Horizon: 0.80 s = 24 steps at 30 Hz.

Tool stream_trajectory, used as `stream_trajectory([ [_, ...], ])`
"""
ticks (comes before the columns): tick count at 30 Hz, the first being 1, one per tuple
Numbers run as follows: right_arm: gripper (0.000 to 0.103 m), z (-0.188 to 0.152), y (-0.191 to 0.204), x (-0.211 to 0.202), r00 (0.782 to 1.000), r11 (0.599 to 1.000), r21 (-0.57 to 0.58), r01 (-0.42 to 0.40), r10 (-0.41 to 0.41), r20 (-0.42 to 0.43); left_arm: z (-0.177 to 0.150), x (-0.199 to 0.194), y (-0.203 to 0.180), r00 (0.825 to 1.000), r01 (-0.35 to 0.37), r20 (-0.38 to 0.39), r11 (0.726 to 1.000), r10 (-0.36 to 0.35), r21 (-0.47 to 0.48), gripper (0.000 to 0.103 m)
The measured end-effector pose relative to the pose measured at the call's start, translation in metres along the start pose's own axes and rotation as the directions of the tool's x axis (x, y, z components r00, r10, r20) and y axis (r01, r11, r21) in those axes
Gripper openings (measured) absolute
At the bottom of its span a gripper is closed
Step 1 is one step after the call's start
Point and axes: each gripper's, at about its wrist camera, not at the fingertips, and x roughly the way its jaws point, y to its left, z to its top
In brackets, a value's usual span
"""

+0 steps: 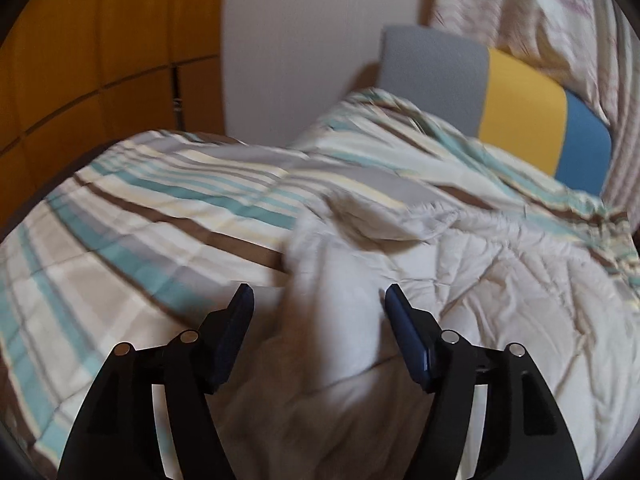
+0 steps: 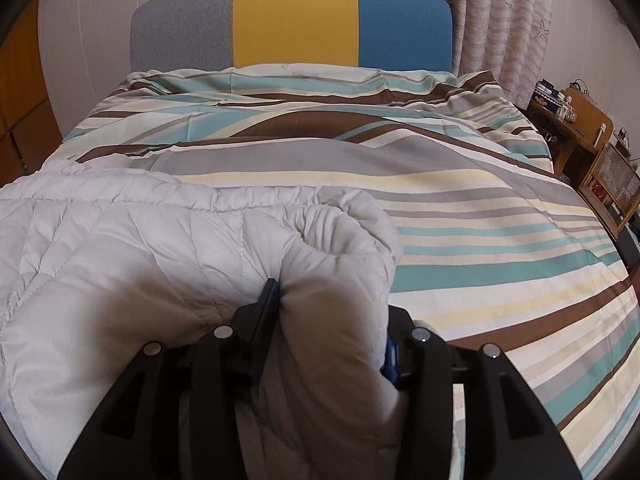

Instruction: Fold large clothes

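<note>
Looking down along your left hand-held gripper [image 1: 318, 300], you see its fingers spread wide, with a blurred ridge of the white quilted comforter [image 1: 460, 292] rising between them; the pads stand clear of the cloth on both sides, so nothing is pinched there. Your right hand-held gripper [image 2: 332, 312] has a thick rolled fold of the same comforter [image 2: 168, 248] bunched between its fingers. The dark pad on the left side of that fold lies against the cloth, while the blue pad on the other side is mostly buried under it, so you cannot tell for certain whether the fold is squeezed or only lying in the gap.

The comforter lies in a rumpled heap on the striped bed cover [image 2: 480, 216], at the end of the bed farthest from the headboard [image 2: 294, 20], which has grey, yellow and blue panels. In the right wrist view the heap covers the near left part of the striped cover, and stripes run bare from it up to the headboard. Patterned curtains [image 2: 504, 28] hang just right of the headboard, and wooden furniture [image 2: 588, 136] stands farther right beside the bed.
</note>
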Motion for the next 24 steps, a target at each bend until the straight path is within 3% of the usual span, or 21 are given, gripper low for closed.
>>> stream_trajectory([
  [3,0.044,0.0,-0.001,0.001,1.0,1.0,0.005,-0.005,0.005,-0.001,0.004,-0.029,0.009,0.995,-0.075,0.067,0.996,0.079,-0.057,0.067],
  [6,0.044,0.0,-0.001,0.0,1.0,1.0,0.005,-0.004,0.004,0.0,0.012,-0.049,-0.004,0.995,-0.029,0.097,0.997,0.036,-0.075,0.068],
  [9,0.045,0.0,-0.002,0.0,1.0,1.0,0.006,-0.006,0.006,0.001,0.022,-0.051,-0.045,0.998,0.016,0.059,1.0,-0.016,0.01,0.068],
  [14,0.045,0.0,-0.002,-0.002,1.0,1.0,0.014,-0.011,0.011,0.003,0.026,-0.018,-0.112,0.996,0.075,-0.057,0.985,-0.067,0.158,0.068],
  [17,0.045,-0.001,-0.003,-0.002,1.0,1.0,0.018,-0.013,0.013,0.006,0.019,0.019,-0.136,0.995,0.043,-0.099,0.973,-0.021,0.226,0.067],
  [24,0.046,-0.001,-0.002,-0.003,1.0,1.0,0.024,-0.017,0.017,0.01,-0.003,0.06,-0.132,0.994,0.079,-0.087,0.979,-0.064,0.187,0.071],
])
